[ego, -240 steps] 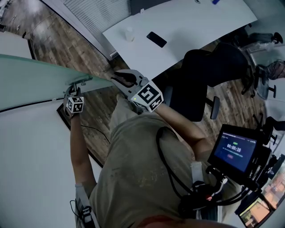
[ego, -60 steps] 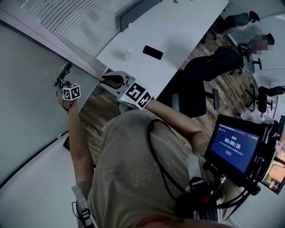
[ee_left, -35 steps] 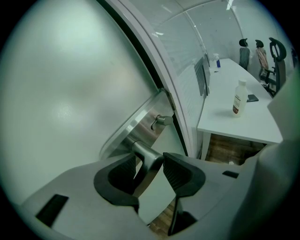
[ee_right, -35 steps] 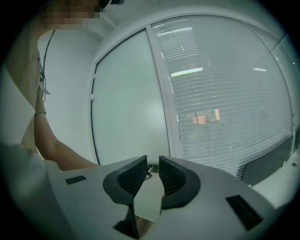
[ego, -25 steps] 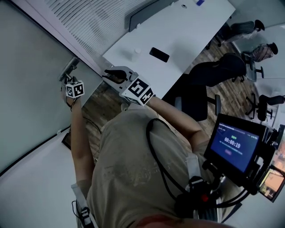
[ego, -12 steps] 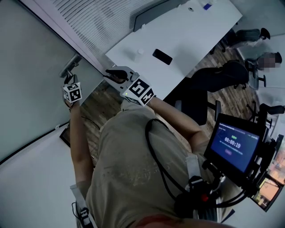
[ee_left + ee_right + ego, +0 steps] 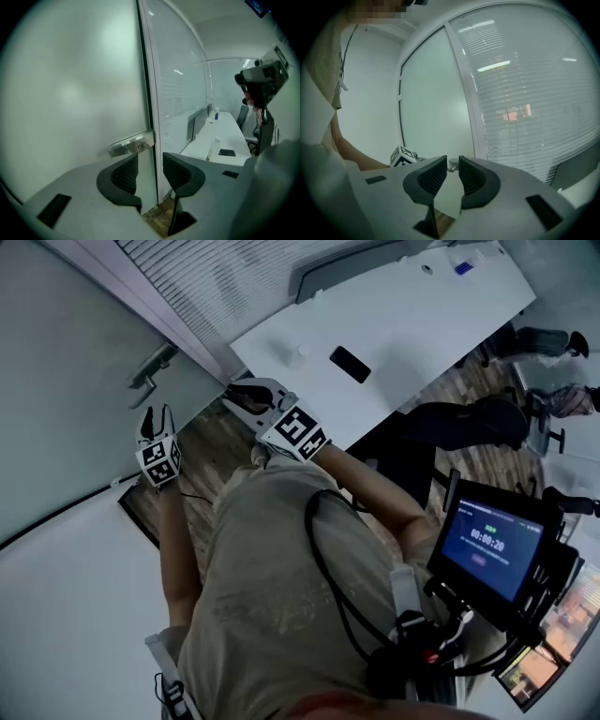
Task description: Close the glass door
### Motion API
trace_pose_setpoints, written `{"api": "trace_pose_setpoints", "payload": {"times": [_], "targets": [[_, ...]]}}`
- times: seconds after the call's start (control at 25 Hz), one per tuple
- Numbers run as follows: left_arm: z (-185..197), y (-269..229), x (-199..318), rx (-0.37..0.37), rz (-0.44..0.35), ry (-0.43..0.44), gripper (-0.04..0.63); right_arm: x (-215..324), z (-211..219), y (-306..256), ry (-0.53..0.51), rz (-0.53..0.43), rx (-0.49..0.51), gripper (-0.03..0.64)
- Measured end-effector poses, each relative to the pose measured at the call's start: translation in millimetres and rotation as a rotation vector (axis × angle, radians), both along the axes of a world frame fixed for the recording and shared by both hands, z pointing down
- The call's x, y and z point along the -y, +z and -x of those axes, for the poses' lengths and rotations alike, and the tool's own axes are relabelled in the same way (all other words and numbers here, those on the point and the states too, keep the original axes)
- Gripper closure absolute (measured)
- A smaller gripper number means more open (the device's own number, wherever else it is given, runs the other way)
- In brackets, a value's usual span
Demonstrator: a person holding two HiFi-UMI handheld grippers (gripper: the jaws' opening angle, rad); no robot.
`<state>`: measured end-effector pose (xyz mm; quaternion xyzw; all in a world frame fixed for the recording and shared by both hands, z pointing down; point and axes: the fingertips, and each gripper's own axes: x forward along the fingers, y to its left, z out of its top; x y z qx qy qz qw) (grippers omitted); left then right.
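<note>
When you look down in the head view, the glass door [image 7: 66, 362] sits flat against its frame. The left claw [image 7: 155, 418] hangs near the handle [image 7: 150, 367], not touching it. The right claw [image 7: 242, 397] is by the white counter [image 7: 422, 315]. In the left gripper view, the jaws are apart and hold nothing. In the right gripper view, there is a small gap with nothing inside. I think the closing is about done. Next, maybe a soft push to check.
</note>
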<state>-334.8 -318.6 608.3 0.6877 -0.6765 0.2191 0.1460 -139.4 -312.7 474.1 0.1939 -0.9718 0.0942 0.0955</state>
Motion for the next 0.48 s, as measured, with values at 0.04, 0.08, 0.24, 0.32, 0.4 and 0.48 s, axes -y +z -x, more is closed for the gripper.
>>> {"api": "trace_pose_setpoints", "payload": {"times": [0.04,0.08,0.24,0.32,0.4,0.48], "targets": [[-1,-4,-8,-0.019,-0.014,-0.015,0.417,-2,0,1,-0.006,-0.006,0.000,0.545],[-2,-7,-16,-0.036,-0.027,-0.030,0.417,-5,-1,2,-0.012,-0.014,-0.002,0.545],[-8,-18,-35,-0.077,-0.064,-0.075,0.417,-6,-6,6,-0.032,-0.035,-0.015,0.545],[-13,-26,-33,-0.095,-0.080,-0.095,0.417,5,-9,2,-0.033,-0.037,0.011,0.545],[-18,-35,-32,-0.114,-0.104,-0.113,0.417,12,-13,0,-0.037,-0.037,0.021,0.545],[-22,-44,-33,-0.126,-0.133,-0.127,0.417,15,-15,0,-0.043,-0.037,0.025,0.545]]}}
